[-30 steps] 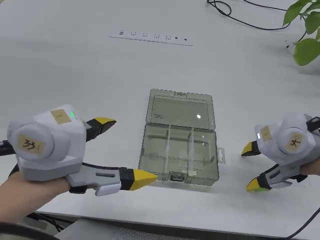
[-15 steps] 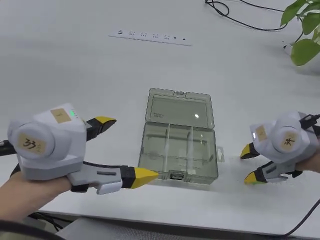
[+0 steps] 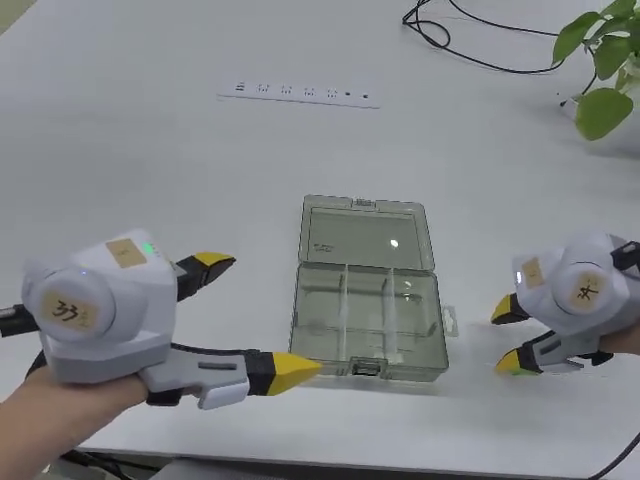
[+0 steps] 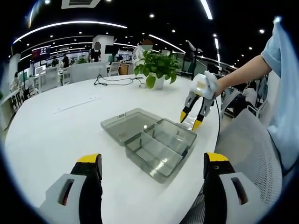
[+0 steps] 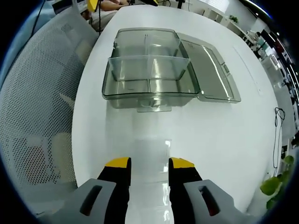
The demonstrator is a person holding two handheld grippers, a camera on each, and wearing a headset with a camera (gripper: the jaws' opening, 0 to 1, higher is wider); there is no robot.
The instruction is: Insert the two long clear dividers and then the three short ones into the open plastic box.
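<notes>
Ahead, open box [image 3: 300, 322], lid [image 3: 366, 236] pointing away.

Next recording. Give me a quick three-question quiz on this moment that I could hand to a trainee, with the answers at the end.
1. True or false: the lid of the plastic box is shut.
2. What shows between the jaws of the right tool? A) a power strip B) a clear divider C) a plant leaf
3. Fill in: the left tool has its jaws wide ____, with nothing between them.
Key: 1 false, the lid lies open behind the box. 2 B. 3 open.
</notes>
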